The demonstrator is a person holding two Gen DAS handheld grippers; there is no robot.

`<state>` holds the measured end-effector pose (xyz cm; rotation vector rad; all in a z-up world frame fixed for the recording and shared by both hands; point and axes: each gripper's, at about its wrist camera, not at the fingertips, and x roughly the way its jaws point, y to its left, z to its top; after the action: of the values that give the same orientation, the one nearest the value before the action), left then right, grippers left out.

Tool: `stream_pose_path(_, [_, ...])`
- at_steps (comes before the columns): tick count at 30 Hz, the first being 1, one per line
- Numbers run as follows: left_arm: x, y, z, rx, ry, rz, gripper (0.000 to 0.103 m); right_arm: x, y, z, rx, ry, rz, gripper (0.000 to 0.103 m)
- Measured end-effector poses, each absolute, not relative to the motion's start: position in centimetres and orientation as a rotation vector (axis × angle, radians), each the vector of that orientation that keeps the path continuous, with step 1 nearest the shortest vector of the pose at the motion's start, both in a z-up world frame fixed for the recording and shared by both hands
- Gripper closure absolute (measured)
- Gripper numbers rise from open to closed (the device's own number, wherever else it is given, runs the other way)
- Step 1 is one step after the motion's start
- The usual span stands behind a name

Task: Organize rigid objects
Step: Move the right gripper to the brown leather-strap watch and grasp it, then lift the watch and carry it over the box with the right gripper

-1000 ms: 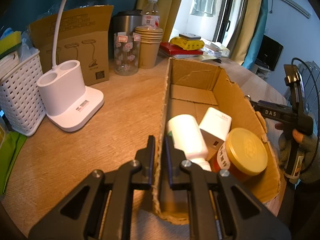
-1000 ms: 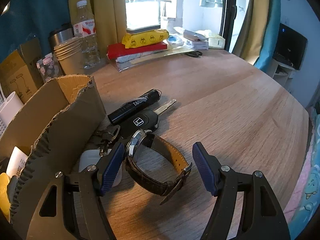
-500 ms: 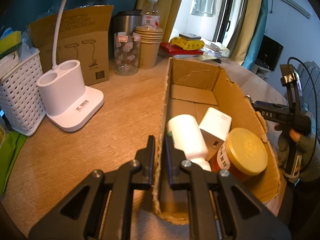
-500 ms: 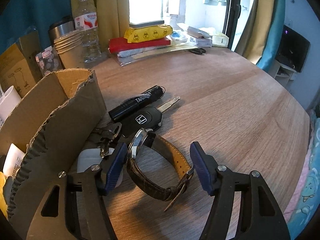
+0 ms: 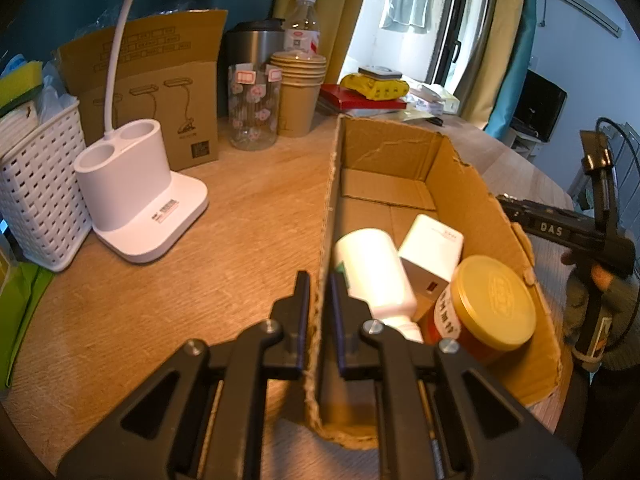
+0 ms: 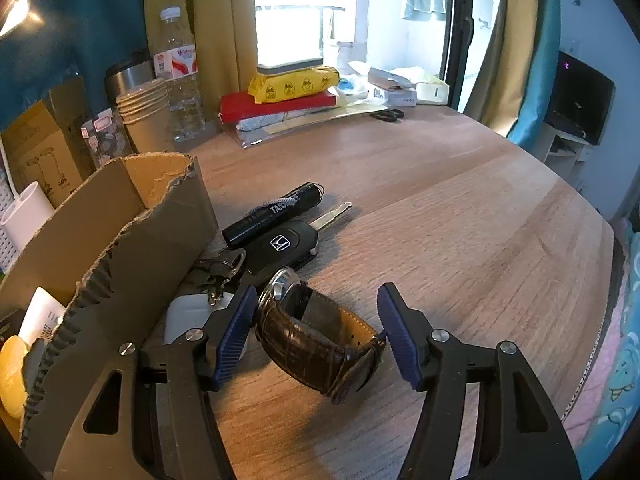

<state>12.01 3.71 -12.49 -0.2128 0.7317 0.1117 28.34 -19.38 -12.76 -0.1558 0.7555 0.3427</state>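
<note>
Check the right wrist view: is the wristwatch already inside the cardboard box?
No, the wristwatch lies on the wooden table outside the cardboard box, between the closing pads of the right claw.

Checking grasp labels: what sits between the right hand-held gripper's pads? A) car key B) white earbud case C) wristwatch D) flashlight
C: the wristwatch with its dark leather strap lies on the table between the closing pads of the right hand-held gripper; the other items lie beyond them.

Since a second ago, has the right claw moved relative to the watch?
Yes. The right claw has crept forward around the watch, which stays beside the car key; its jaws are closing, the strap between them, not yet clamped.
</note>
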Motion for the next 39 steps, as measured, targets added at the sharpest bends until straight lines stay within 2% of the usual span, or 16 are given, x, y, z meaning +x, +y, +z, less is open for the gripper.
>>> stream_pose_path(5, [12.0,3.7,-12.5,-0.212,0.732,0.112,0.093,27.9,-19.8,-12.1,-0.137,0.736,0.349,0.041])
stream_pose_path(9, [12.0,3.7,-12.5,-0.213,0.732,0.112,0.093,27.7,-19.9,-11.7,-0.133,0.721,0.357,0.047])
stream_pose_path(14, [12.0,3.7,-12.5,-0.213,0.732,0.112,0.093,27.5,-19.7,-11.6,-0.139,0.715,0.361,0.049])
stream_pose_path(39, [12.0,3.7,-12.5,-0.213,0.732,0.112,0.093,24.0,-16.0,-5.2,-0.203,0.586,0.449,0.05])
